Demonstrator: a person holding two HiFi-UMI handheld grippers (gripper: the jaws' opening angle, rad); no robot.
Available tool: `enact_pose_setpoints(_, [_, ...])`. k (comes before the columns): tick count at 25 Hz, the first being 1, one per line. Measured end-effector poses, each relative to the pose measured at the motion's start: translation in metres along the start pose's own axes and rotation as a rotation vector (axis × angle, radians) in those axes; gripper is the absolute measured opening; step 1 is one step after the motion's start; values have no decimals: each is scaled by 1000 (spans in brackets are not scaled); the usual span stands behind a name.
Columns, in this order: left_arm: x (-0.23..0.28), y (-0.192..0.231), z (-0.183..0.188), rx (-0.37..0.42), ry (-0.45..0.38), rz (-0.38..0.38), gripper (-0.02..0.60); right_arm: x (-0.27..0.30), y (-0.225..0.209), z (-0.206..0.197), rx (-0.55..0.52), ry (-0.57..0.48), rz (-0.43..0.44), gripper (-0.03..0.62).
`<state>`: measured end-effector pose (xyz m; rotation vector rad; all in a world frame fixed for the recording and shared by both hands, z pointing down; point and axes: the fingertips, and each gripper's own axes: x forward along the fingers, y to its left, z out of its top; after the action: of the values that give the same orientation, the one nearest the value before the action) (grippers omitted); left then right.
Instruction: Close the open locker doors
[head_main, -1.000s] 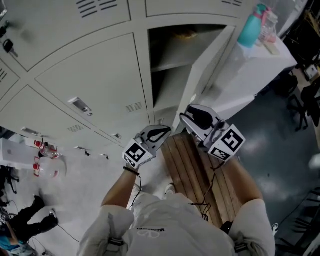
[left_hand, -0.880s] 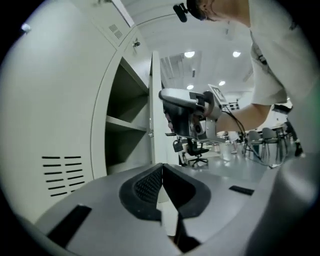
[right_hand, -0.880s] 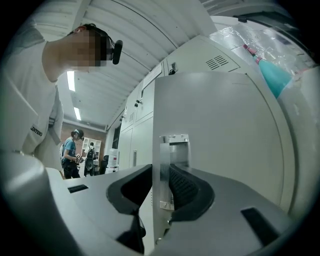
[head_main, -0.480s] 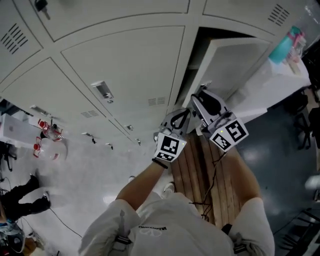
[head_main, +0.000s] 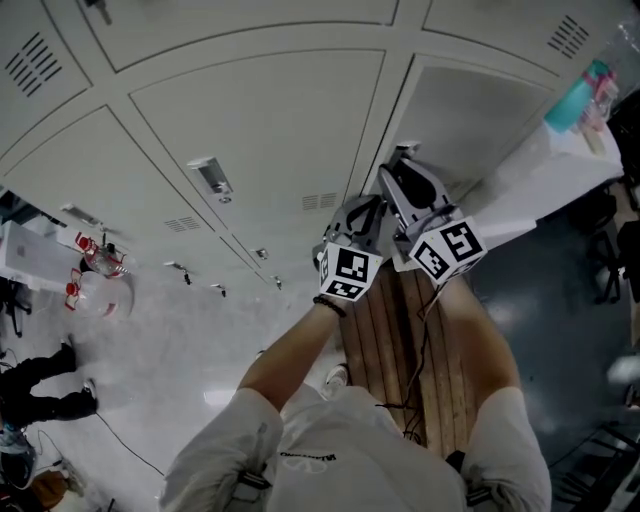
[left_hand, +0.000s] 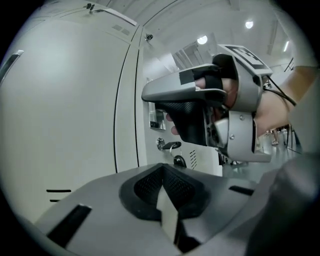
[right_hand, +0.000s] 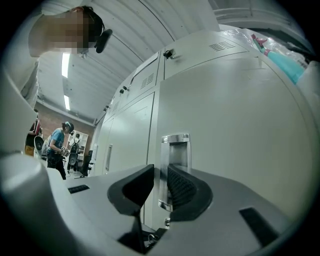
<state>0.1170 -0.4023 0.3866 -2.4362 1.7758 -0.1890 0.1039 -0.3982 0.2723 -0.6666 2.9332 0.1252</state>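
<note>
grippers: 2 (left gripper (head_main: 362, 212), right gripper (head_main: 402, 165))
marker cubes (head_main: 350, 272): 2
locker doors (head_main: 260, 130): at least 6, some cropped
wooden bench (head_main: 400, 335): 1
teal bottle (head_main: 572, 98): 1

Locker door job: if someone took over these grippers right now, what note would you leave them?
Left gripper: jaws shut, empty, beside the right one.
Right gripper: jaws apart, just been closing, chrome handle lined up between them; touch unclear.
Locker door: sits about flush with its neighbours; latching can't be told.
To do: press it home, check no other doors stand open.
</note>
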Motion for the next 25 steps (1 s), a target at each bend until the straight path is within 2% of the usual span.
enact_pose_setpoints(13, [14,14,-8,-17,37,45,5,13,-12,-3,13,-8,-30,74])
enact_pose_setpoints(16, [15,15,-8,-22,45,50,3,8,-16,-3,-6,-11,-76,55])
enact_pose_setpoints(18, [16,15,-8,-17,49,46,3,-7,-19,-2,-37,-16,-142,9])
enact_pose_setpoints(21, [15,14,-10,-5,57,39,3,-49,-13,-3,-43,-19,-196,9])
enact_pose_setpoints(25, [14,15,-10,-4,54,47,3,-118,-3,-11,18,8,-276,9])
